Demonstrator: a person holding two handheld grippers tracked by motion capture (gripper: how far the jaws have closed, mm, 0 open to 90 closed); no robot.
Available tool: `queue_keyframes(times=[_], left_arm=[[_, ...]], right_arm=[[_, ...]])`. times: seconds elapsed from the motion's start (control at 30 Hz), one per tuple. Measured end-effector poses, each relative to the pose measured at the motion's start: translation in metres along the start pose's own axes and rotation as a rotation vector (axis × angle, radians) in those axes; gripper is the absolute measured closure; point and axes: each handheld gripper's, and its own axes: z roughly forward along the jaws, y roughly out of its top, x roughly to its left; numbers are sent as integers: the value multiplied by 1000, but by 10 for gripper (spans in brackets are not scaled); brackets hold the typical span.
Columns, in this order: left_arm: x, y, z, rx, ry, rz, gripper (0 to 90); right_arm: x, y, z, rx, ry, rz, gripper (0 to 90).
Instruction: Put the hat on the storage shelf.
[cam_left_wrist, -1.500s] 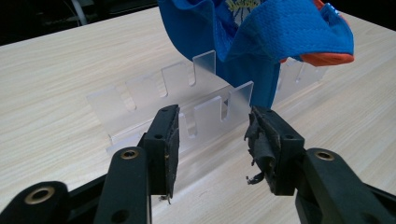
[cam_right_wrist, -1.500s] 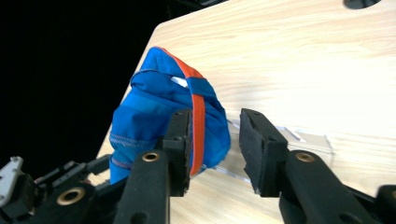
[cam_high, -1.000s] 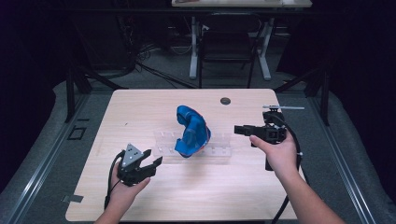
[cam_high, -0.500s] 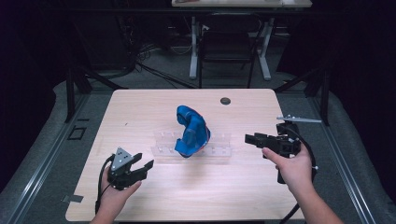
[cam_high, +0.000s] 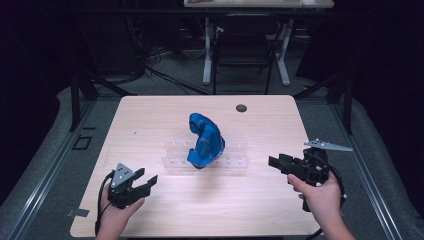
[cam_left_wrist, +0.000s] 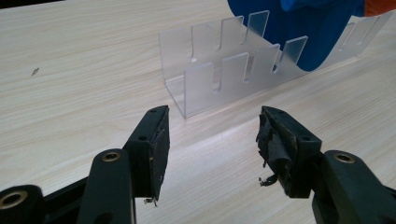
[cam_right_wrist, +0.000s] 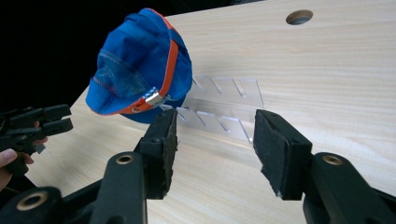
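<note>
Both grippers sit near the table's front edge, left gripper and right gripper, jaws apart, holding nothing. Looks like a hands-off pause or the end of placement. Mid-table, the soft blue fabric cap, orange trim, metal buckle, stands slotted in the clear acrylic rack; any regrasp needs a reach forward.

Lab or test studio. A lone wooden counter with a cable hole stands at frame centre on grey floor edged by metal rails. Loose cables trail at upper left; a second desk stands at top centre. Black surroundings darken both sides.
</note>
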Motion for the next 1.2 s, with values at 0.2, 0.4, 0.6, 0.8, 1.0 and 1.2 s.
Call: queue_keyframes(times=[0.2, 0.4, 0.6, 0.8, 1.0, 1.2], left_arm=[[3, -5, -2, -1, -2, -22, 424], [6, -11, -5, 17, -2, -29, 414], [9, -15, -6, 35, 5, -34, 394], [12, -20, -5, 36, 14, -44, 376], [13, -24, -2, 57, 21, -42, 362], [15, -27, 0, 73, 17, -56, 347]], right_arm=[[-1, -15, 1, 4, -8, -17, 467], [-1, -32, 2, 0, -53, -46, 437], [-5, -51, 9, -4, -107, -81, 369], [-9, -67, 18, 19, -130, -78, 340], [-11, -83, 27, 22, -140, -90, 337], [-14, -93, 35, 36, -147, -107, 334]])
